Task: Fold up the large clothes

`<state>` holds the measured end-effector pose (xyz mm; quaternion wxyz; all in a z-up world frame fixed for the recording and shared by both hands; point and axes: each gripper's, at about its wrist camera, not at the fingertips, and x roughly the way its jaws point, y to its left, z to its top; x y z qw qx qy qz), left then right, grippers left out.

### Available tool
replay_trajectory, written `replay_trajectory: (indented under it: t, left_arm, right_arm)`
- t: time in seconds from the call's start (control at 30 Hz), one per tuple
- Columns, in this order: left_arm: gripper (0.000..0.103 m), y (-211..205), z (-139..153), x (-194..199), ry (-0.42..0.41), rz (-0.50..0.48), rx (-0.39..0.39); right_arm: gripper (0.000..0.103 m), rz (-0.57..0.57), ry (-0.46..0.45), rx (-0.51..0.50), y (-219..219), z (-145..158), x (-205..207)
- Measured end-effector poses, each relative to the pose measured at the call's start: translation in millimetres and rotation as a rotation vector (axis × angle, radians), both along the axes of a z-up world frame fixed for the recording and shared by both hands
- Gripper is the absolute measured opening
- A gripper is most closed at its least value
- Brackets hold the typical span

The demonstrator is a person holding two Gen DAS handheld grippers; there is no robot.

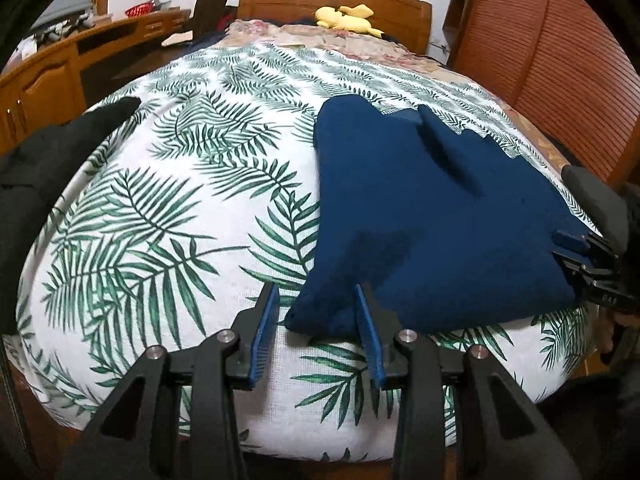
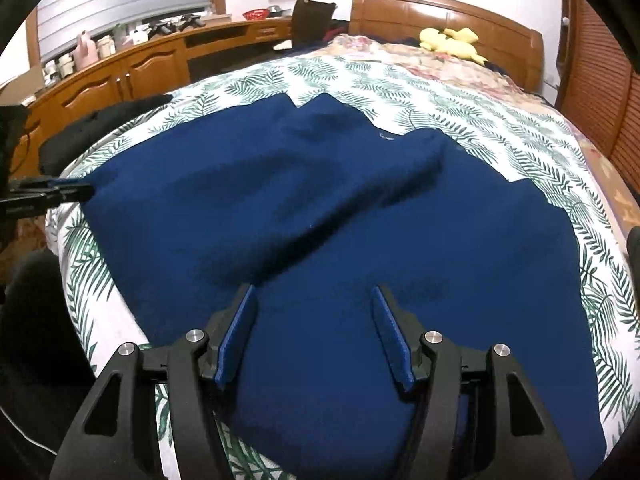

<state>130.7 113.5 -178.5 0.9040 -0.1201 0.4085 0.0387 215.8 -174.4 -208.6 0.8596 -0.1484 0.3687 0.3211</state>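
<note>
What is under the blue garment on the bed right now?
The blue garment lies spread on the palm-leaf bedsheet, which shows all around its edges. Whether anything else lies beneath its middle cannot be seen, since the cloth covers it.

In the left wrist view, the white bed sheet printed with green palm leaves (image 1: 168, 208) is lying bare across the centre and left of the frame, giving open passage. A rumpled black garment (image 1: 52, 152) is crowding the left edge. The spread dark blue fabric garment (image 1: 432, 216) is covering the right half, and the right tongs (image 1: 576, 248) are sitting over its right edge. In the right wrist view, a yellow plush toy (image 2: 448, 42) and the glossy brown wooden headboard (image 2: 440, 12) are closing off the upper right, while a long wooden worktop with cupboards (image 2: 132, 68) is walling the upper left.
</note>
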Motion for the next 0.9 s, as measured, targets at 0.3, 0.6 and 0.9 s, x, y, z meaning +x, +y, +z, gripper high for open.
replay_trajectory:
  t: [0.3,0.6,0.9]
  left_arm:
    - [0.038,-9.2,-2.0,-10.1,0.014,0.018,-0.018]
    - [0.005,-27.2,28.2,-6.4,-0.077,-0.007,0.028]
    - [0.002,-115.8,119.4,20.4,-0.268,-0.181,0.147]
  right_arm:
    - [0.061,0.0,-0.003,-0.002,0.2,0.3,-1.0]
    - [0.061,0.009,0.002,0.01,-5.0,3.2,-2.5]
    - [0.061,0.0,-0.005,0.08,-44.5,19.2,-15.7]
